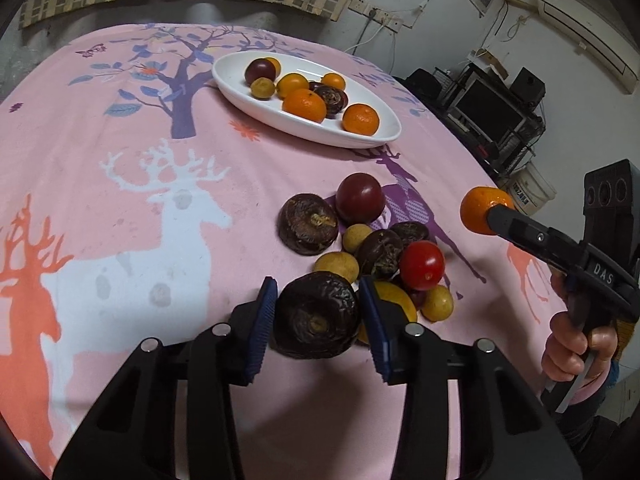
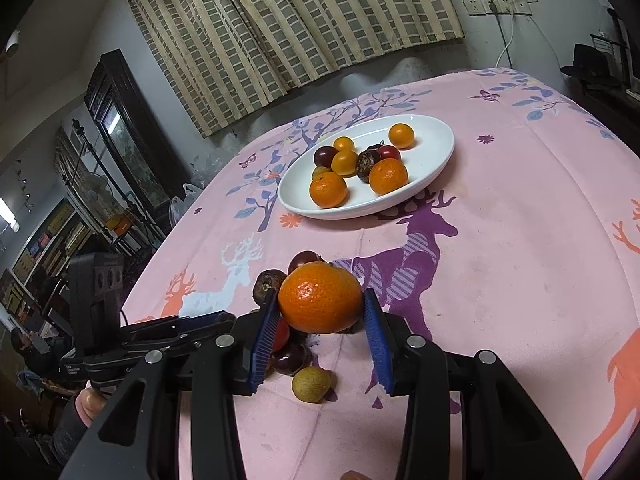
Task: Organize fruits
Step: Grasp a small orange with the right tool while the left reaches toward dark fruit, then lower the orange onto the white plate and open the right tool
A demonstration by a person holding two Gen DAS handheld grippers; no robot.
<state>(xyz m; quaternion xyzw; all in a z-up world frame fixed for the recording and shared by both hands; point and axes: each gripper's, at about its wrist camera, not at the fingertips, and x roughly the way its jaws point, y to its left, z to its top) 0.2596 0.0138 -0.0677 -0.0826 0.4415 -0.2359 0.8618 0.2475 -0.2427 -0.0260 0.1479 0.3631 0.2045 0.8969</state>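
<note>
My left gripper is shut on a dark wrinkled passion fruit just above the pink cloth. My right gripper is shut on an orange tangerine, held above the loose fruit; it also shows in the left wrist view. A pile of loose fruit lies beyond the left gripper: a red tomato, a dark plum, another passion fruit and small yellow fruits. A white oval plate farther back holds several tangerines, plums and small fruits; it also shows in the right wrist view.
The table wears a pink cloth with deer and tree prints. A curtain hangs behind the table. Shelves with dark electronics stand off the right edge. A cabinet stands off the left.
</note>
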